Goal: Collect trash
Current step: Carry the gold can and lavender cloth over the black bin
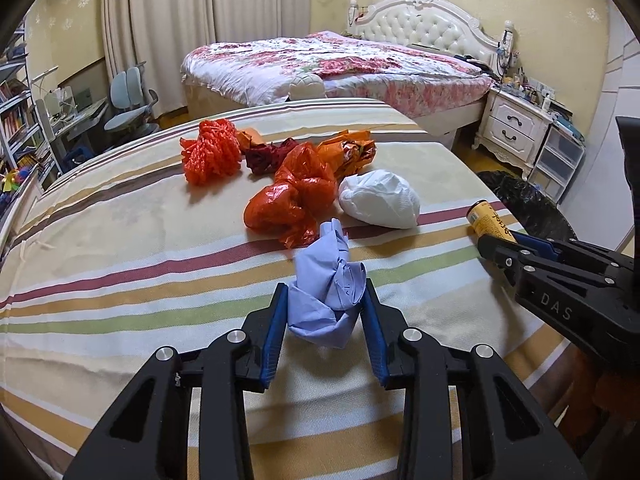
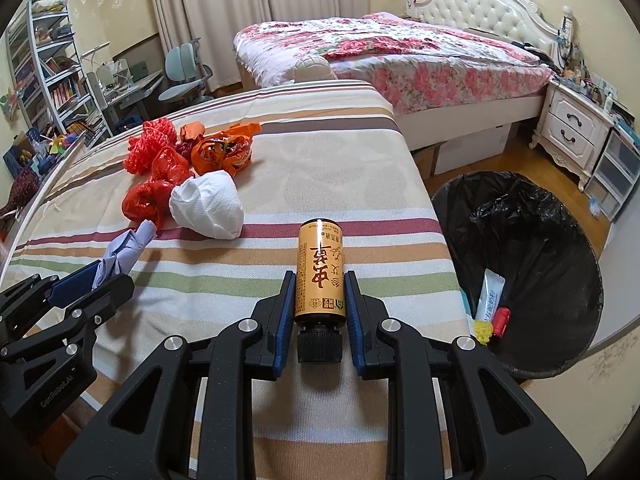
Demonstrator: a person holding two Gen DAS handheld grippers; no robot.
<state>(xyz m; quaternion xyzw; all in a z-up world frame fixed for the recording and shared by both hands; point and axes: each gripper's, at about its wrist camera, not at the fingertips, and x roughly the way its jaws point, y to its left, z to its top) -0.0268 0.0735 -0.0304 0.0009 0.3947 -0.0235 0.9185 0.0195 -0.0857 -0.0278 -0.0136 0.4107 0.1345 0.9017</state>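
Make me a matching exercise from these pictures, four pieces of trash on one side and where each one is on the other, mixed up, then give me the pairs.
Things:
1. yellow bottle
2. crumpled blue paper
3. white paper wad
4. toothpaste tube

Places:
A. in the black-lined bin
B. between the left gripper's jaws
C. loose on the striped cloth, beside the red bag
D. between the right gripper's jaws

Pairs: 1-D, 2-B, 3-C, 4-A

both grippers tilt downward side by side; the left gripper [image 1: 324,300] is pinched on something soft, the right gripper [image 2: 320,294] clamped tight around its load.
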